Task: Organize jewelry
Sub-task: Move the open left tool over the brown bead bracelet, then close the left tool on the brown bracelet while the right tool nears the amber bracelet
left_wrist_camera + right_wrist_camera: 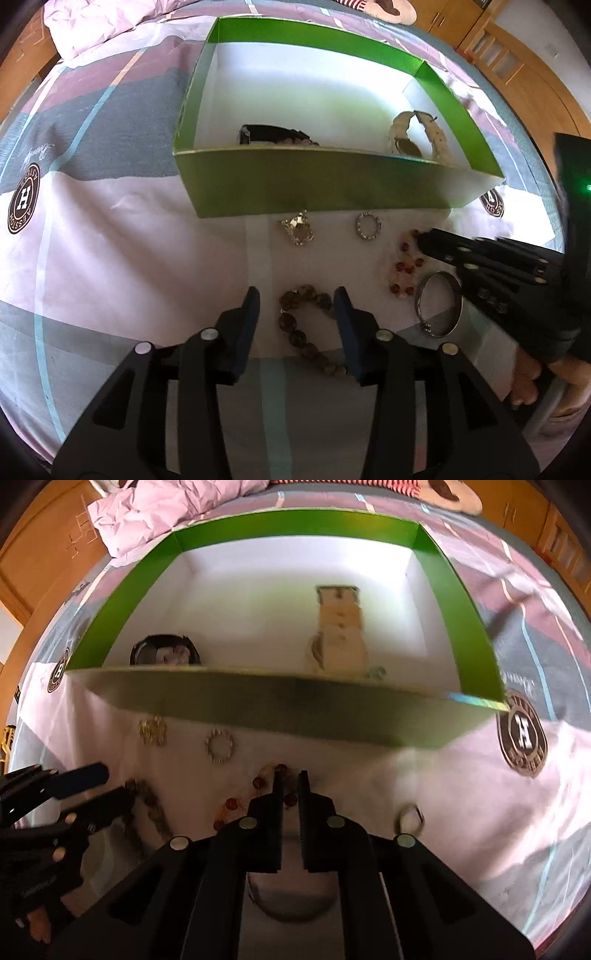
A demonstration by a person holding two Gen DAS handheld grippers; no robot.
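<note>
Treating both strands as light, limp and slippery: your dark bead bracelet (306,325) lies on the bedspread (110,240) at 6 o'clock of the green box (314,184), so pinch across one run of beads, not the loop, or it will slither out. Your left gripper (297,306) stands partly spread, straddling that bracelet, pads not visibly pressing it. Your right gripper (291,779) has its fingers nearly together over the red bead bracelet (258,794), at 3 o'clock of the dark one; whether it's pinching a bead, I can't tell.
</note>
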